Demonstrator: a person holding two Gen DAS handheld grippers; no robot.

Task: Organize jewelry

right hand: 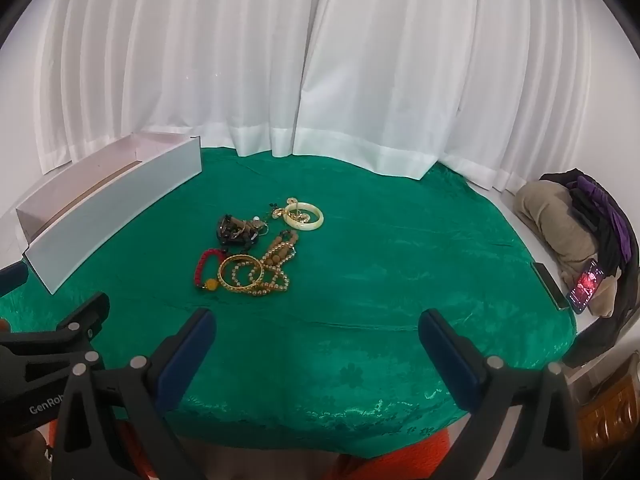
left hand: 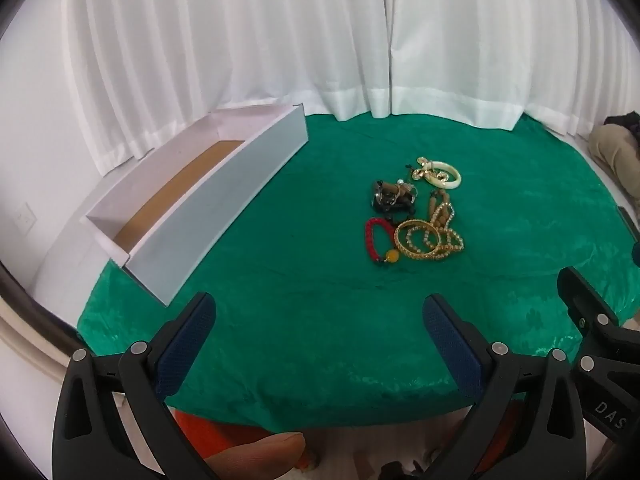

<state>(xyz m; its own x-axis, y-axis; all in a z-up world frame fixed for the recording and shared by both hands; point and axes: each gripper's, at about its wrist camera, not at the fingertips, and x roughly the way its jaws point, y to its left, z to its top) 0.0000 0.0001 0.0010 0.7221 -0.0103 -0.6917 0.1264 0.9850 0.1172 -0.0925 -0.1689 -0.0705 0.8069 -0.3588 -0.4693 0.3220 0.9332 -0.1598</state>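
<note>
A heap of jewelry [left hand: 416,212] [right hand: 256,252] lies on the green cloth: a cream bangle [left hand: 446,175] [right hand: 304,216], a red bead bracelet [left hand: 372,238] [right hand: 204,268], gold bangles [left hand: 420,240] [right hand: 240,274], pearl strands and a dark tangled piece [left hand: 390,196] [right hand: 236,230]. A long white open box [left hand: 208,208] [right hand: 116,204] with a brown floor stands to the left. My left gripper [left hand: 318,320] hovers open over the near edge of the cloth, short of the heap. My right gripper [right hand: 316,336] is open too, nearer than the jewelry and to its right. Neither holds anything.
White curtains [right hand: 320,80] hang behind the green-covered table [right hand: 400,260]. At the right edge lie a beige and dark bundle of clothes [right hand: 568,224] and a lit phone [right hand: 586,286]. A thumb [left hand: 260,454] shows at the bottom of the left wrist view.
</note>
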